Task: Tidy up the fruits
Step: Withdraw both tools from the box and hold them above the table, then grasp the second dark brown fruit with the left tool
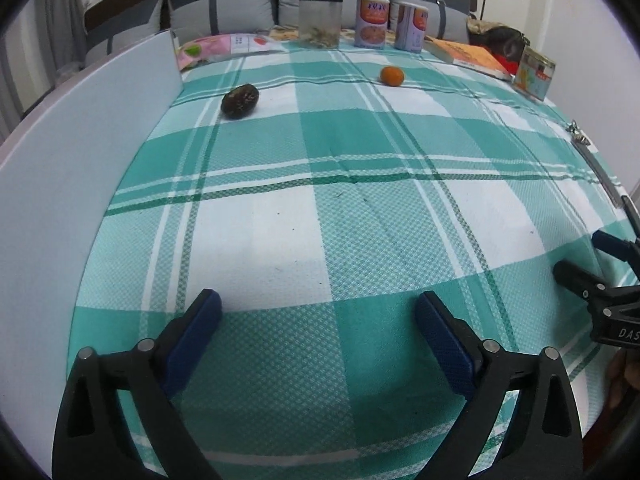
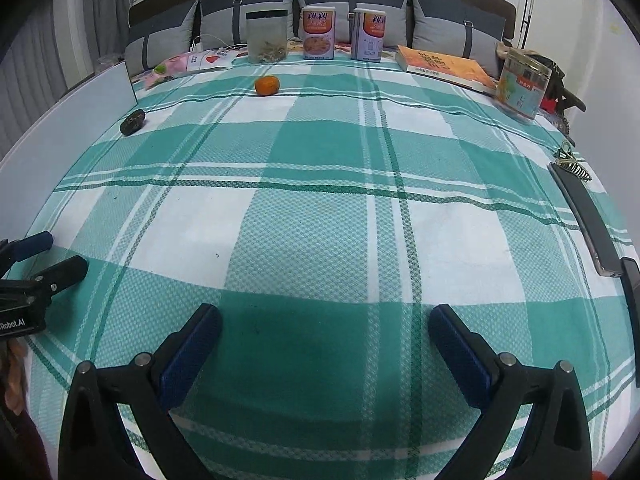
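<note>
Claws (image 1: 318, 306) (image 2: 326, 318) tilted down, spread, empty

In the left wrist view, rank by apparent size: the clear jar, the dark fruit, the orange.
Largest to smallest as they look:
1. clear jar
2. dark fruit
3. orange
The dark fruit lies nearer the camera than the orange, so their true order is unsure.

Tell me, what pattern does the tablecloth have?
The tablecloth has a teal-green and white check; the right wrist view shows it best.
</note>
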### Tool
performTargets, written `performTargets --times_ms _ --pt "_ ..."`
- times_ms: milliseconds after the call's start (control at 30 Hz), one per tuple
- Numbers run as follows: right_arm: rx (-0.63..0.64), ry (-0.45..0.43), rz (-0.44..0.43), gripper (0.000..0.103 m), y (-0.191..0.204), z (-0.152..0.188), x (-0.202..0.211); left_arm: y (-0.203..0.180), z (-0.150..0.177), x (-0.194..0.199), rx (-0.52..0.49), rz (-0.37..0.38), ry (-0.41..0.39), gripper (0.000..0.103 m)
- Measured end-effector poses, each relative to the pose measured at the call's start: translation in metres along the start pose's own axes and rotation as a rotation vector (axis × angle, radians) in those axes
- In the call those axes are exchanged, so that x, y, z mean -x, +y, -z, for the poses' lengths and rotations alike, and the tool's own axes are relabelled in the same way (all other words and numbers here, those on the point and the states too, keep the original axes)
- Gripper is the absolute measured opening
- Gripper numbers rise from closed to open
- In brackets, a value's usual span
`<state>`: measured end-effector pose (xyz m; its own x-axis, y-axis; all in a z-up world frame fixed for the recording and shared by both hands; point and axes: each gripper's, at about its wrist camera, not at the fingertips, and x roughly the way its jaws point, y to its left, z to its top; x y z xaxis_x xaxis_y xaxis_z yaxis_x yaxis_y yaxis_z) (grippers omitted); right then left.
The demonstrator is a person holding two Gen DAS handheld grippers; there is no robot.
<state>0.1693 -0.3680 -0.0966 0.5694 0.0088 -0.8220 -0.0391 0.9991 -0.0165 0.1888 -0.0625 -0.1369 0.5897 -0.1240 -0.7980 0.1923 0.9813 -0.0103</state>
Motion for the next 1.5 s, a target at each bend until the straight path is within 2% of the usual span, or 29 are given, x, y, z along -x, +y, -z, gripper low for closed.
performTargets --times_ms 867,1033,1133,1167,1333,1400,1500 --pt "-0.008 0.001 -0.011 0.103 -0.001 0.000 -0.001 -0.003 0.001 -0.001 -0.010 -0.019 0.005 0.102" --pt "-0.008 0.001 -0.011 0.103 -0.001 0.000 -0.001 0.003 -0.002 0.000 -0.001 0.010 0.020 0.101" --pt "-0.007 0.000 -0.012 0.103 -0.002 0.000 -0.001 0.019 -0.024 -0.006 0.036 0.067 0.040 0.100" --pt "-0.007 0.001 -0.011 0.103 -0.001 0.001 -0.001 0.034 -0.041 -0.009 0.091 0.110 0.029 0.100" --pt "-0.008 0.000 -0.011 0.103 -0.001 0.001 -0.001 0.081 -0.116 -0.037 0.294 0.213 -0.004 0.099" --pt "-0.008 0.000 -0.012 0.103 -0.001 0.001 -0.001 0.088 -0.142 -0.058 0.301 0.182 0.002 0.098" --pt "-0.007 0.000 -0.012 0.103 -0.001 0.000 -0.001 0.087 -0.160 -0.086 0.274 0.128 0.021 0.098"
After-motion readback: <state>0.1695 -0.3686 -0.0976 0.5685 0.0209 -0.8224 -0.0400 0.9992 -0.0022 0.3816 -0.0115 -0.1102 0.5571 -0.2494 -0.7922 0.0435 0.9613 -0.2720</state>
